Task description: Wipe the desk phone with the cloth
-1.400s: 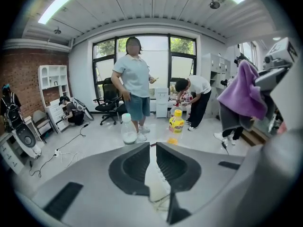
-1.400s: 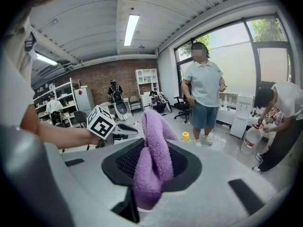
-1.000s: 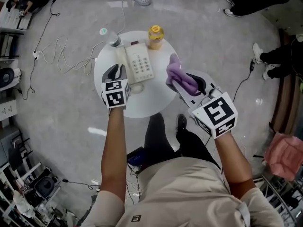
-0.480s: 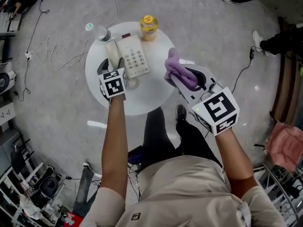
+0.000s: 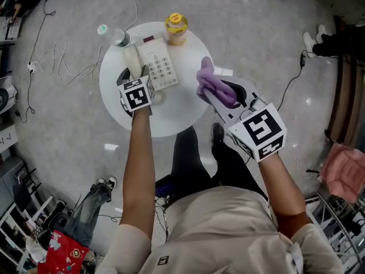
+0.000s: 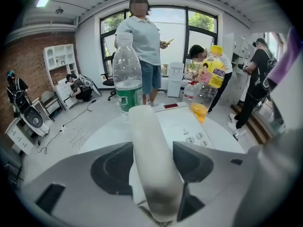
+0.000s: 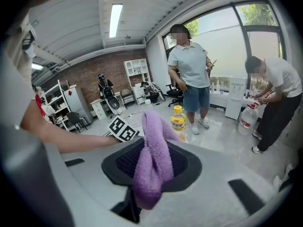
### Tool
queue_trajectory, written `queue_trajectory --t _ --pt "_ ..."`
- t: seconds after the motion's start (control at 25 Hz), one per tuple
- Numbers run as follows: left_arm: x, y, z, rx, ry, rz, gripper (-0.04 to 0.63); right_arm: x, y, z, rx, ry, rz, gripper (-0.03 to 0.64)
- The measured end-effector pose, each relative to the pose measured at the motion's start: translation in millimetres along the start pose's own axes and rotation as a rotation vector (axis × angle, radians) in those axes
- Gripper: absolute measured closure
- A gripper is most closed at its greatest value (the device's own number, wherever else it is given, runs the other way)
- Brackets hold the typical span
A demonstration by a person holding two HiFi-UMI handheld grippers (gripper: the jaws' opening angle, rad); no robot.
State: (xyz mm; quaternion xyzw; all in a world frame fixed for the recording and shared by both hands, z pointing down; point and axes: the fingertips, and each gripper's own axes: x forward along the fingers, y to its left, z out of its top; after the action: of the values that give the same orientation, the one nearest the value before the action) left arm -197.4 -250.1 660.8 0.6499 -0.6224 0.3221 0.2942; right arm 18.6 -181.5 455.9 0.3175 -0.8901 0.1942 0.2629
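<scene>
- Head view: the phone (image 5: 159,67) sits on the round table (image 5: 171,127), left of centre. Its handset (image 5: 132,61) lies along the phone's left edge. A clear bottle (image 5: 118,37) and a yellow bottle (image 5: 175,28) stand behind the phone.
- Left gripper view: my left gripper (image 5: 135,76) straddles the near end of the handset. Its jaws have just been opening and now stand wide, one on each side of the handset. The pads do not appear to press on it.
- Right gripper view: my right gripper (image 5: 221,96) pinches the cloth (image 7: 154,164). A purple fold stands up above the pads and a bunch hangs below them.
- Head view: the cloth hangs in the air to the right of the phone, above the table's right side. No part of it touches the phone or the table.
- Done, as far as I can judge: the cloth is secured in my right gripper, and my left gripper is placed at the handset.
- Left to do: I judge that wiping has not begun. The keypad, the handset and the rest of the casing all remain to be wiped.
- Open point: I cannot tell whether the spread left jaws are meant to close on the handset and lift it, or only to steady the phone.
- Next requirement, in my judgement: the right gripper must carry the cloth down and to the left until it lies on the keypad, then stroke across it while the phone is kept from sliding.
</scene>
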Motion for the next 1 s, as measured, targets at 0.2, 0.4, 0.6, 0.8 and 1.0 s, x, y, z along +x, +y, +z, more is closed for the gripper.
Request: queue_trajectory --t 0.2,0.4,0.6,0.8,1.0 --pt "-4.4 0.7 1.4 -0.059 -0.012 -0.035 0.356 1.1 6.2 -3.2 -0.002 0.005 0.012 0.526" --pt "-12.7 7.0 3.9 -0.115 -0.025 -0.099 0.371 4.0 8.8 -2.0 -0.011 0.010 0.021 0.526" --pt "-36.4 7.5 11.5 -0.190 -0.079 -0.194 0.376 5.0 10.5 1.6 -0.002 0.008 0.038 0.526" --pt "-75.7 1.1 25.9 -0.436 -0.179 -0.414 0.377 11.9 19.3 8.3 0.079 -0.016 0.101 0.526" --pt "-132.3 -11.9 59.1 -0.561 -0.301 -0.637 0.377 24.3 30.0 30.9 0.222 -0.097 0.211 0.525"
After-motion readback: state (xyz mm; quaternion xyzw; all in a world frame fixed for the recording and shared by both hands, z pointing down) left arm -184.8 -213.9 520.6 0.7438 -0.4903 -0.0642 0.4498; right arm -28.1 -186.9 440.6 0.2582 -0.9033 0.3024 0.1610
